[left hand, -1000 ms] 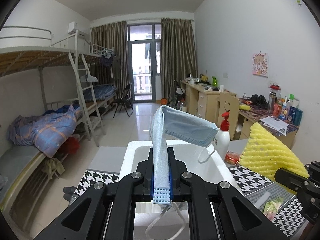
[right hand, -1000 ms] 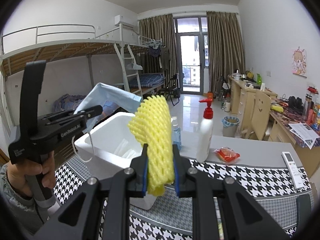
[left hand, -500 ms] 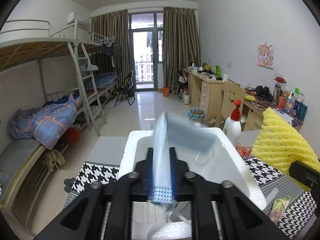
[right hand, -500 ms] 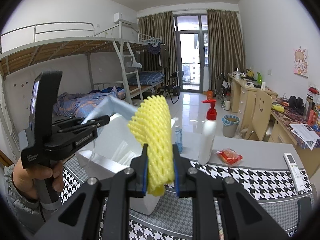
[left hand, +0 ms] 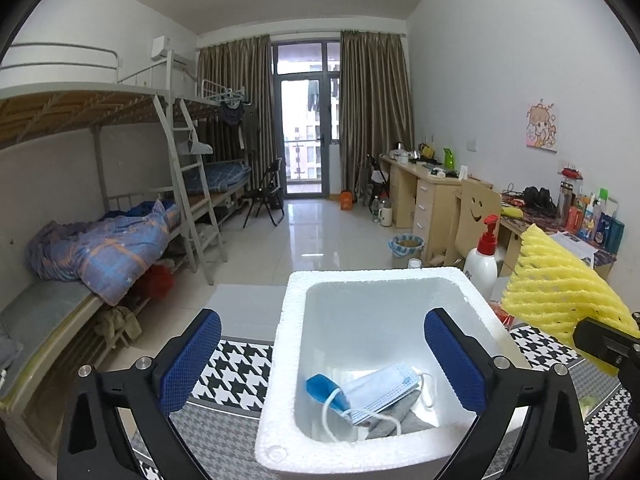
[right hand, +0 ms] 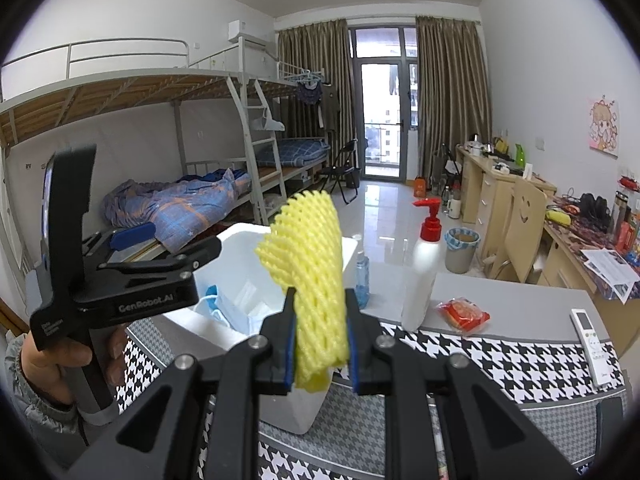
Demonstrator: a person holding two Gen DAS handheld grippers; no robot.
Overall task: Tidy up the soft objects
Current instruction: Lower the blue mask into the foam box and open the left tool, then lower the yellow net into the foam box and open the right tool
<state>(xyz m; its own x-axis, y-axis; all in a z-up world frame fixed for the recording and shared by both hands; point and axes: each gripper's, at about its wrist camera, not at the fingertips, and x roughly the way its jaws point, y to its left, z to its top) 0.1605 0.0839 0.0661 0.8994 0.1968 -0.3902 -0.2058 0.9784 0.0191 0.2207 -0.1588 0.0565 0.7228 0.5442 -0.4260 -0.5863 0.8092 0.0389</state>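
A white foam box [left hand: 288, 360] stands on the houndstooth table mat. A light blue face mask [left hand: 380, 392] lies inside it on grey cloth, beside a darker blue item. My left gripper [left hand: 322, 356] is open and empty, hovering above the box. It also shows in the right wrist view [right hand: 160, 252], held over the box [right hand: 236, 248]. My right gripper [right hand: 320, 350] is shut on a yellow foam net sleeve [right hand: 312, 280], held upright to the right of the box. The sleeve also shows in the left wrist view [left hand: 560, 292].
A white pump bottle with a red top [right hand: 424, 276], a small blue bottle [right hand: 362, 280], a red snack packet [right hand: 462, 314] and a white remote [right hand: 592, 340] are on the table. Bunk beds stand at the left, desks at the right.
My left gripper opened and let go of the face mask, which dropped into the foam box. The right gripper kept hold of the yellow sleeve, nearly still.
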